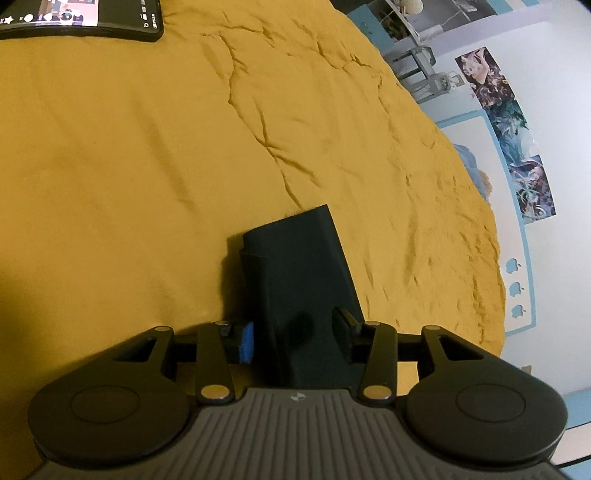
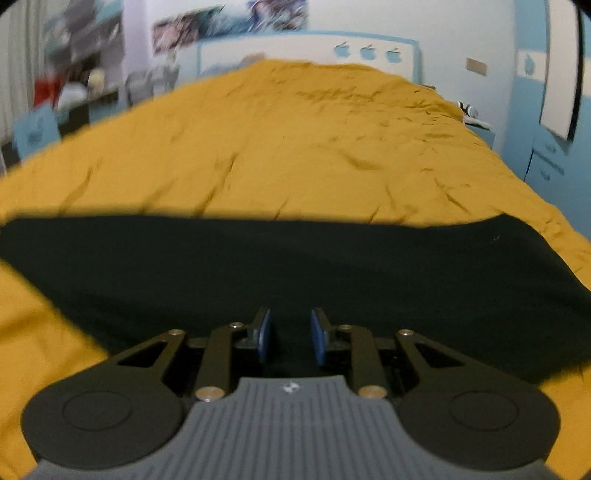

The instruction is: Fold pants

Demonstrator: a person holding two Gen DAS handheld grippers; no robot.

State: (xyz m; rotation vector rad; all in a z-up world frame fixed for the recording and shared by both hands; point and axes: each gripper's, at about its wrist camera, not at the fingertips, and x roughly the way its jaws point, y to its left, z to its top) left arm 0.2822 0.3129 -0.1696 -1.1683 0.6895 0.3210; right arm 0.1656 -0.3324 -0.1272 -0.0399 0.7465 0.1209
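The dark pants lie on a mustard-yellow bedspread (image 1: 147,166). In the left wrist view a narrow folded end of the pants (image 1: 299,280) runs up between the fingers of my left gripper (image 1: 295,336), whose jaws stand wide apart on either side of the cloth without pinching it. In the right wrist view the pants (image 2: 295,266) stretch as a wide dark band across the bed, under and in front of my right gripper (image 2: 290,336). Its blue pads (image 2: 264,336) stand a little apart, just above the cloth.
A black tablet with a lit screen (image 1: 81,18) lies on the bed at the far left corner. The bedspread (image 2: 295,147) extends far ahead. Beyond the bed's edge are a white and blue wall with posters (image 1: 517,147) and shelves (image 2: 74,74).
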